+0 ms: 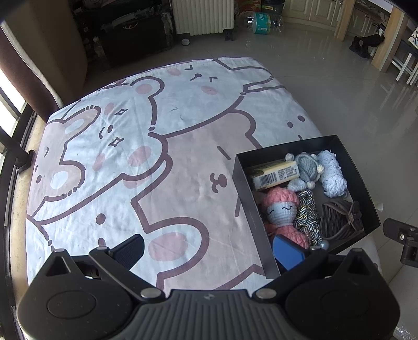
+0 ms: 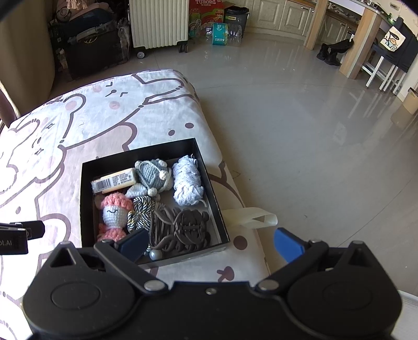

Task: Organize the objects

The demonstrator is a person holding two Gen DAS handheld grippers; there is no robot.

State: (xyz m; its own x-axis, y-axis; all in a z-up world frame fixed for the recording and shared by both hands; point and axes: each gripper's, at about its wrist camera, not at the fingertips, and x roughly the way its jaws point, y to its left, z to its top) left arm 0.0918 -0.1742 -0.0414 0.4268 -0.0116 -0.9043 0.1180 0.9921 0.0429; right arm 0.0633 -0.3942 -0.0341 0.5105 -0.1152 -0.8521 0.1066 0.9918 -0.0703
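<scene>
A black open box [image 1: 241, 180] [image 2: 86, 198] sits at the right edge of the cartoon-print cloth. Inside lie a pink and white crochet doll [image 1: 280, 209] [image 2: 115, 211], a barcoded yellow packet [image 1: 274, 174] [image 2: 113, 180], a grey crochet toy [image 1: 308, 167] [image 2: 154, 174], a pale blue yarn ball [image 1: 333, 174] [image 2: 186, 183], a striped cord [image 1: 308, 214] [image 2: 139, 209] and brown cords [image 1: 339, 219] [image 2: 180, 227]. My left gripper [image 1: 209, 251] is open above the cloth beside the box's near left corner. My right gripper [image 2: 211, 243] is open over the box's near edge, holding nothing.
The cloth [image 1: 130, 146] covers a low table with bare tiled floor [image 2: 300, 130] to the right. A cream strap [image 2: 250, 217] hangs off the table edge by the box. A white radiator [image 2: 159, 22], bags, bottles and wooden furniture legs stand far behind.
</scene>
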